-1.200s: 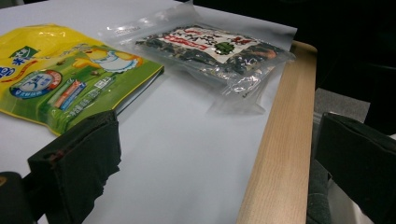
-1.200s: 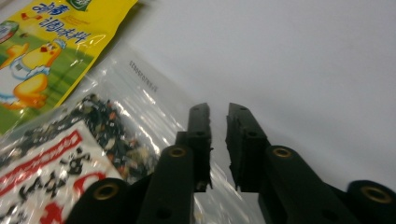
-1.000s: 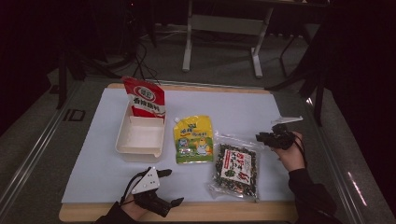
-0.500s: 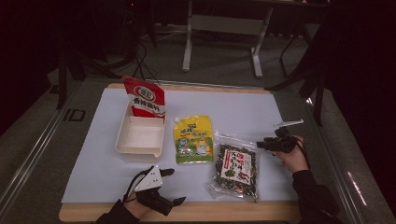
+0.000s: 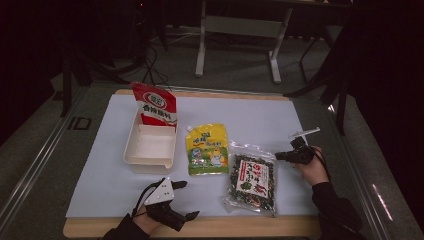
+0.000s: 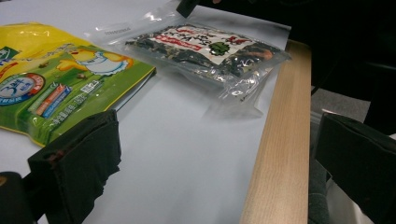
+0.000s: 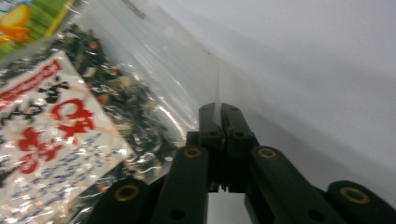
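Note:
A clear bag of dark dried bits with a red-and-white label (image 5: 251, 177) (image 7: 70, 126) (image 6: 210, 51) lies flat at the front right of the white mat. My right gripper (image 5: 278, 156) (image 7: 218, 113) sits at the bag's upper right edge. Its jaws have just been closing and are now shut on the bag's thin clear plastic rim. My left gripper (image 5: 186, 200) (image 6: 217, 163) rests at the table's front edge, open, with nothing between its jaws. It points toward the clear bag and the yellow pouch (image 5: 206, 149) (image 6: 51, 88).
A white tray (image 5: 150, 150) stands left of the yellow pouch, with a red pouch (image 5: 156, 105) leaning upright at its far end. The wooden table edge (image 6: 275, 140) runs just below the left gripper. Chair and desk legs stand on the floor beyond the table.
The right gripper has dipped slightly toward the clear bag's edge and its jaws have closed on the plastic. The left gripper has not moved.

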The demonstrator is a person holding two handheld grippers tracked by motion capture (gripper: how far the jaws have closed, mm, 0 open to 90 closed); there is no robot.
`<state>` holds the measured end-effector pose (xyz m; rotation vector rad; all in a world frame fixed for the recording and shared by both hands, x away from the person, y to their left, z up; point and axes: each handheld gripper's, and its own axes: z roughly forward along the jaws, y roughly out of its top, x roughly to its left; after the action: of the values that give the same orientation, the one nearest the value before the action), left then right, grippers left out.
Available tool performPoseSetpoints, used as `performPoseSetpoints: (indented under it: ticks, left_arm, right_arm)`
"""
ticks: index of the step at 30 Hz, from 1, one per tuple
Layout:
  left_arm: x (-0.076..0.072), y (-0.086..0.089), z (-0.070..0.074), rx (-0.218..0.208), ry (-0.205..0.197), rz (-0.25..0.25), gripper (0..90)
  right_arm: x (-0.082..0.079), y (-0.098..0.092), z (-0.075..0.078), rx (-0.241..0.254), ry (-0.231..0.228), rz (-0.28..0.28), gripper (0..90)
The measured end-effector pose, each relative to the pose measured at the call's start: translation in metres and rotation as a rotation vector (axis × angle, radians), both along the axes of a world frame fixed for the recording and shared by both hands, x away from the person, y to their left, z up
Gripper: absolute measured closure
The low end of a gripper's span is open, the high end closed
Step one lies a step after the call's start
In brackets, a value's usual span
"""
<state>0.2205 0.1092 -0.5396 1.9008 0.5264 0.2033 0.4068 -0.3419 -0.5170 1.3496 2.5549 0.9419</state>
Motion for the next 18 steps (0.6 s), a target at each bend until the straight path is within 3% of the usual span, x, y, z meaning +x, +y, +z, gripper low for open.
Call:
performPoseSetpoints:
  ticks: [7,13,18]
  left_arm:
    - [-0.001,-0.001,0.001,-0.021,0.008,-0.011,1.9]
    - [-0.001,-0.003,0.004,-0.021,-0.003,-0.025,2.0]
    - [0.000,-0.002,0.010,-0.024,-0.021,-0.006,2.0]
  right_arm:
    - [-0.008,0.004,0.018,-0.046,-0.085,-0.008,89.6]
    - [-0.014,0.004,0.042,-0.035,-0.155,0.005,89.5]
    - [-0.023,0.011,0.065,-0.026,-0.225,0.038,89.6]
